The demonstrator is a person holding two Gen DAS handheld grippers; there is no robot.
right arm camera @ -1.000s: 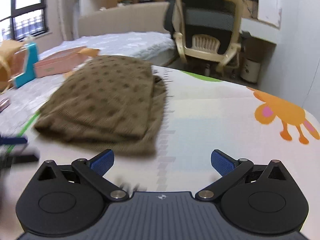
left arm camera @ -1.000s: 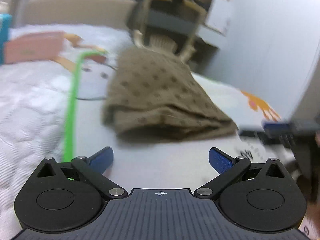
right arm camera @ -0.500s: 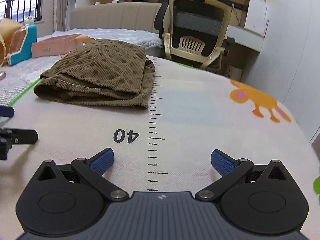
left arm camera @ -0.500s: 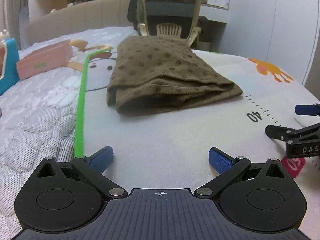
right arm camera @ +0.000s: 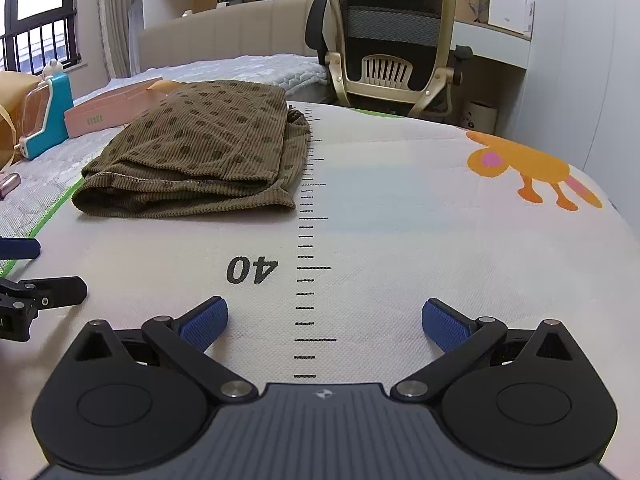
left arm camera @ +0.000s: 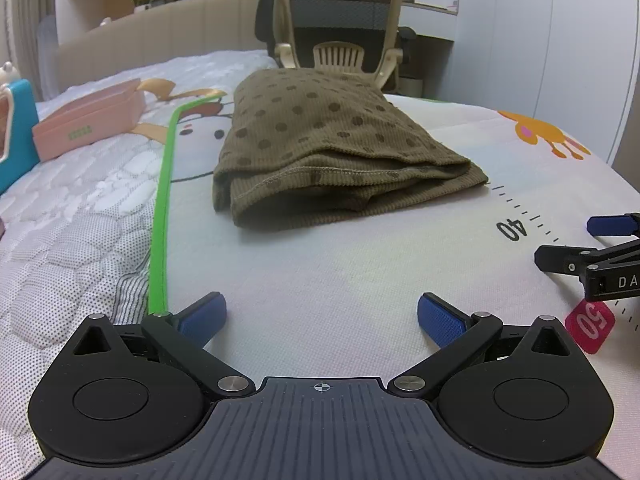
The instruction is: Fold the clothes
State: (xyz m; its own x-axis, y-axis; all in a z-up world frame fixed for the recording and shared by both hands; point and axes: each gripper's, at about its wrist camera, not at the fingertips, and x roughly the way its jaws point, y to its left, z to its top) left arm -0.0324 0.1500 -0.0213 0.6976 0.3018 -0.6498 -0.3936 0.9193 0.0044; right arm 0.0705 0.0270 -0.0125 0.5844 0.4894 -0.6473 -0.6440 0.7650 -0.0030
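Observation:
A brown garment with darker dots (left arm camera: 332, 148) lies folded into a thick rectangle on the printed mat (left arm camera: 320, 272); the right wrist view shows the same garment (right arm camera: 204, 156) at upper left. My left gripper (left arm camera: 320, 316) rests low over the mat, short of the garment, open with nothing between its blue pads. My right gripper (right arm camera: 324, 320) is open too, over the ruler marks near the "40". Each gripper appears at the edge of the other's view: the right gripper (left arm camera: 600, 248) and the left gripper (right arm camera: 24, 276).
A green stripe (left arm camera: 162, 216) edges the mat, with white quilted bedding (left arm camera: 68, 232) to its left. A pink box (left arm camera: 88, 124) and a blue case (right arm camera: 44, 120) lie on the bed. An office chair (right arm camera: 396, 48) stands beyond the mat's far end.
Both grippers have pulled back from the garment and dropped lower toward the mat, then settled. The garment has stayed folded in place.

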